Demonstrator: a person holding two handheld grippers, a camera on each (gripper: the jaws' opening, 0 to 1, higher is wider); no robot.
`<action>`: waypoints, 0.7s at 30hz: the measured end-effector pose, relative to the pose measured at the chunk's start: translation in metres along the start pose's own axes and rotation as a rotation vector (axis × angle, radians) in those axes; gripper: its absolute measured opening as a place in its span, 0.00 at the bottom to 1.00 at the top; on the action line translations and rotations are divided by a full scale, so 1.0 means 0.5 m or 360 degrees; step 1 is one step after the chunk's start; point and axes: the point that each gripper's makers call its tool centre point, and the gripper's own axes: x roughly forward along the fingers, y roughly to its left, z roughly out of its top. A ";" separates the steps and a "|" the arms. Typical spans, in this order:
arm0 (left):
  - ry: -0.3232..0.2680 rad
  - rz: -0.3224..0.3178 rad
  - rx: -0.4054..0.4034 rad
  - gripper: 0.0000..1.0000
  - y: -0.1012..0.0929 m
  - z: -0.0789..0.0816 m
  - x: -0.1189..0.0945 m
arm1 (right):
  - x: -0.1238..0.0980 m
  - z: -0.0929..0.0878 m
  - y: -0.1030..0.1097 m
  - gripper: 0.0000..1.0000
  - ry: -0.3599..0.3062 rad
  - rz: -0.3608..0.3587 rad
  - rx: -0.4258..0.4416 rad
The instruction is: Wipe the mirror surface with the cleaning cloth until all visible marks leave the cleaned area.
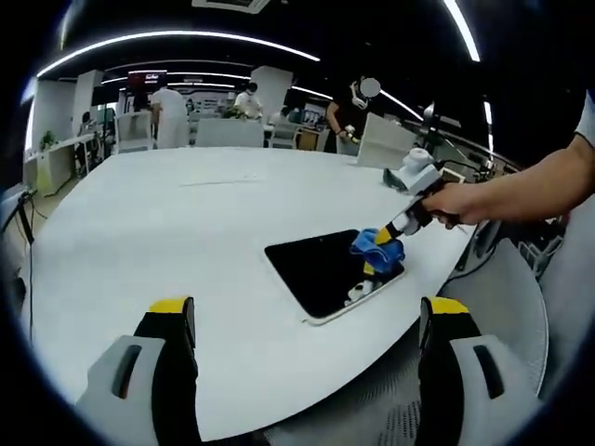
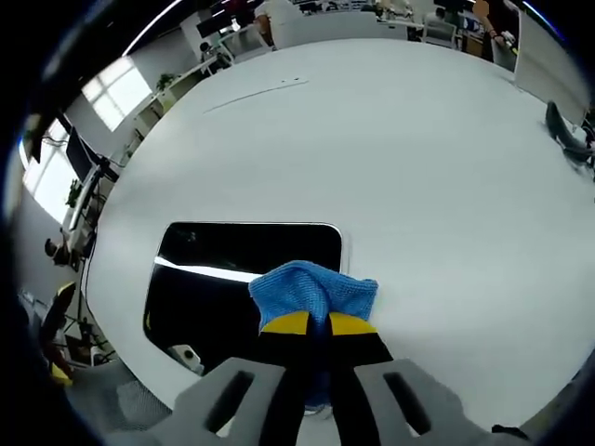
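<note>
The right hand-held gripper (image 2: 310, 323) is clamped on the blue cleaning cloth (image 2: 311, 291), pressing it onto the mirror (image 2: 232, 269), which lies flat near the white counter's (image 2: 390, 149) edge. The left hand-held gripper (image 1: 307, 321) hangs wide apart, empty, well short of the mirror.

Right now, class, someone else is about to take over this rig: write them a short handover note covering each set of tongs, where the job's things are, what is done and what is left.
Right tongs: shut on the blue cleaning cloth, pressed onto the mirror at its near edge.
Left tongs: open, empty, hovering above the white table, away from the mirror.
Mirror: lies flat near the table edge, fully in view.
Done: cloth is on the glass; whether marks remain cannot be told.
Left: wipe the whole surface, check for marks, then stop.
</note>
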 end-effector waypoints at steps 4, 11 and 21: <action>0.0065 -0.0028 0.0071 0.99 -0.011 -0.012 0.003 | -0.004 -0.001 -0.003 0.00 -0.0002 -0.0009 0.0004; 0.0084 0.0044 0.0066 0.99 0.005 -0.026 -0.019 | -0.004 -0.001 -0.009 0.00 -0.0020 -0.0030 0.0005; 0.0038 0.0094 0.0151 0.99 0.014 -0.019 -0.047 | 0.001 0.000 -0.010 0.00 -0.0007 -0.0034 -0.0017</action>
